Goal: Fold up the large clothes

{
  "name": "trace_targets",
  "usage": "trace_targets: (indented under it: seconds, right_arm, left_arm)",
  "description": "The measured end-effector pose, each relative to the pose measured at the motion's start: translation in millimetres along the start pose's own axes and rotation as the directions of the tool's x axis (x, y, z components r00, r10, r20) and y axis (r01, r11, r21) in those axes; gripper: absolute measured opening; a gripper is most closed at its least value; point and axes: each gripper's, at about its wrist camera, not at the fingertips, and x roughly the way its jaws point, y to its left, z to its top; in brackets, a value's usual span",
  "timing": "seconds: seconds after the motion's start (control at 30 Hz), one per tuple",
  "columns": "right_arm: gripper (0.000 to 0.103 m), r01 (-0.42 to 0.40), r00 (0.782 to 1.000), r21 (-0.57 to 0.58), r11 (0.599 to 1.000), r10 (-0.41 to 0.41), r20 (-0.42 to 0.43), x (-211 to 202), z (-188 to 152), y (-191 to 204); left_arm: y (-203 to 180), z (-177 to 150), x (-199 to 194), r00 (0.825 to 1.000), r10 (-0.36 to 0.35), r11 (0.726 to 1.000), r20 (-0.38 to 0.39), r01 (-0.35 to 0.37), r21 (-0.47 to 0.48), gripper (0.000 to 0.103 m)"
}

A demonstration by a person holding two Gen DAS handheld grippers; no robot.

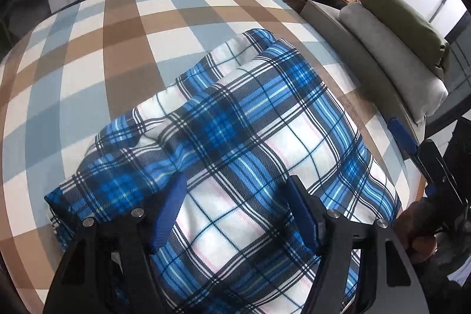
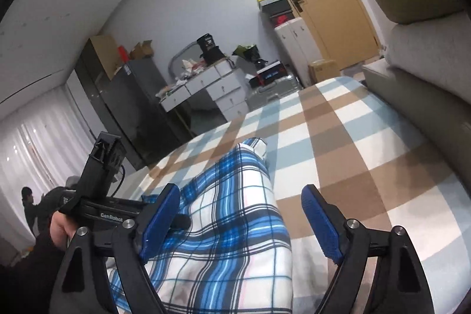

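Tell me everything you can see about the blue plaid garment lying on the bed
The blue plaid garment is soft, fleece-like cloth in blue, white and dark checks with faint pink lines. It lies bunched and partly folded on the checked bedspread, puffy, with rumpled edges. The open left gripper straddles it; the open right gripper is over its edge.

Left wrist view looks steeply down, close over the plaid garment (image 1: 235, 137); right wrist view looks low across it; both share the checked bed (image 1: 88, 49).
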Motion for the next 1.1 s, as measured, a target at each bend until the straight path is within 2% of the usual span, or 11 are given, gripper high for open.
trace_targets:
  seconds: [0.07,0.17,0.27,0.33,0.4,0.53,0.67,0.73,0.83,0.97,1.1]
  right_arm:
    - [0.086,-0.005,1.0,0.002,1.0,0.005,0.002,2,0,-3]
    - [0.086,-0.016,1.0,0.011,1.0,0.016,0.002,4,0,-7]
    - [0.086,-0.013,1.0,0.023,1.0,0.013,0.006,3,0,-10]
    - [0.086,-0.023,1.0,0.028,0.999,0.023,0.003,2,0,-11]
    - [0.086,-0.02,1.0,0.028,0.999,0.019,0.005,1,0,-11]
    - [0.086,-0.024,1.0,0.028,0.999,0.023,0.004,1,0,-11]
    - [0.086,0.005,1.0,0.039,0.999,-0.004,-0.004,3,1,-12]
    - [0.088,0.038,0.999,0.049,0.998,-0.038,-0.004,1,3,-12]
    - [0.087,0.006,0.999,0.016,1.0,-0.005,-0.036,5,15,1]
    - [0.086,0.023,0.977,-0.143,0.989,-0.053,-0.208,57,47,45]
    - [0.064,0.027,0.931,-0.287,0.958,-0.128,-0.341,131,57,68]
  left_arm:
    - [-3,-1,-14,1.0,0.027,0.999,0.004,-0.027,-0.019,0.062]
    - [-10,-3,-43,0.995,0.024,1.0,0.093,-0.024,0.001,0.062]
    - [-9,-7,-32,0.988,0.138,0.988,0.075,-0.142,0.059,0.062]
    - [14,-13,-5,0.994,0.104,0.994,0.017,-0.104,0.028,0.062]
    - [20,-10,-7,0.997,0.066,0.997,0.037,-0.068,0.042,0.063]
    - [25,-6,-41,0.996,0.038,0.994,0.08,-0.03,-0.103,0.063]
    - [-7,-36,-64,0.99,-0.039,0.998,0.139,0.046,-0.048,0.063]
    - [-17,-58,-53,0.994,0.023,0.999,0.109,-0.02,-0.029,0.063]
    - [-10,-75,-21,0.99,0.131,0.991,0.043,-0.13,-0.04,0.062]
    - [-17,-75,-19,0.98,0.17,0.985,0.102,-0.17,-0.015,0.066]
    - [-19,-74,-14,0.98,0.152,0.988,0.129,-0.15,-0.019,0.079]
